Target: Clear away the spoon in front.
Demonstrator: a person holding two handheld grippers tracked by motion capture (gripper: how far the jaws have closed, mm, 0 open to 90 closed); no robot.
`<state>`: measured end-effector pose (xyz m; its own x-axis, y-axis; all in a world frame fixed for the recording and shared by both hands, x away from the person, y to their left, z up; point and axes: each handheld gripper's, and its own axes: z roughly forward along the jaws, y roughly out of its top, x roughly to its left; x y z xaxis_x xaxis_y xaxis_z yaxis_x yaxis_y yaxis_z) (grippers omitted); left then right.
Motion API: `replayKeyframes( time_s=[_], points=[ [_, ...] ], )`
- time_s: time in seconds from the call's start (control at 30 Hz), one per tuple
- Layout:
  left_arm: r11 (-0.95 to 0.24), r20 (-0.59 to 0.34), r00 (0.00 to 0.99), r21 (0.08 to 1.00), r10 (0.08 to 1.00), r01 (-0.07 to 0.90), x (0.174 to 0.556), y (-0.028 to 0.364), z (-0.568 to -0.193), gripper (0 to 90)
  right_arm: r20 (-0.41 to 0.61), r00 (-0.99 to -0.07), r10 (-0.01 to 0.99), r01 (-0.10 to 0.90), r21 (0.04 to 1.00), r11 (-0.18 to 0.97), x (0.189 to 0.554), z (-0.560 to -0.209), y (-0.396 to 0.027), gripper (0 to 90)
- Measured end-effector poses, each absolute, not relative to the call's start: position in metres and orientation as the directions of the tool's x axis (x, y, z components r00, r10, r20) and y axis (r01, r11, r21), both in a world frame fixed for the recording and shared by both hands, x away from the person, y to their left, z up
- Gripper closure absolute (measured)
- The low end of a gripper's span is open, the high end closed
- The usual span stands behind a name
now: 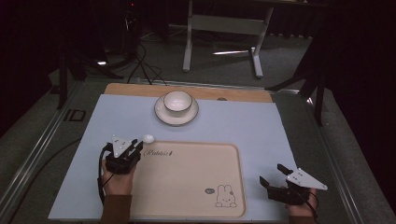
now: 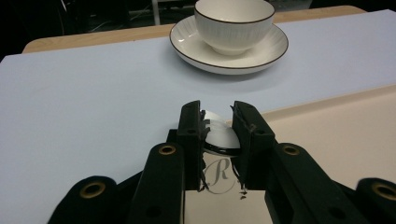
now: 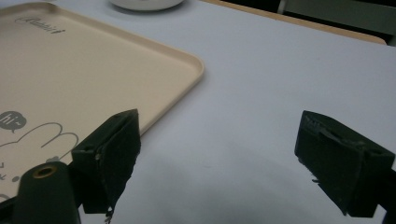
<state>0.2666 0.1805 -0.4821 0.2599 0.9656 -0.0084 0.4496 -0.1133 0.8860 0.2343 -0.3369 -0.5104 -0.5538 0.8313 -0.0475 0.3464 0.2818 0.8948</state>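
Left gripper point(image 1: 138, 145): my jaws are clamped on a white spoon point(image 1: 148, 138), one pad on each side of its handle; in the left gripper view the spoon point(image 2: 218, 133) sits pinched between my two black jaws.
Spoon: its round bowl end pokes out past my jaw tips toward the far side, hanging over the far left corner of the tray, right by the printed lettering there.
Left hand point(image 1: 117, 179): near left of the mat, just beside the tray's left edge.
Right gripper point(image 1: 271, 175): my jaws stand wide apart with nothing between them; in the right gripper view I see bare mat through the gap point(image 3: 219, 154).
Right gripper's place: near right corner of the mat, just off the tray's right edge, well apart from the spoon.
Tray point(image 1: 187, 186): beige, rounded corners, lying flat on the near middle of the mat, a rabbit drawing in its near right corner.
Bowl point(image 1: 178, 101): white with a dark rim, upright on a saucer point(image 1: 163, 116), far middle of the mat, beyond the tray.
Mat point(image 1: 261, 126): pale blue, covering the wooden table point(image 1: 243, 94).
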Motion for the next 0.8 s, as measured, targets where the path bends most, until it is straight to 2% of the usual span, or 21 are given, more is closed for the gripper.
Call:
replayKeyframes(
  time_s=[0.8],
  points=[
    [-0.110,-0.010,0.254,0.885,0.967,0.453,0.249,0.179,-0.491,74.2,-0.049,-0.555,0.830,0.345,0.895,0.284,0.234,-0.510,-0.337,14.2]
  ],
)
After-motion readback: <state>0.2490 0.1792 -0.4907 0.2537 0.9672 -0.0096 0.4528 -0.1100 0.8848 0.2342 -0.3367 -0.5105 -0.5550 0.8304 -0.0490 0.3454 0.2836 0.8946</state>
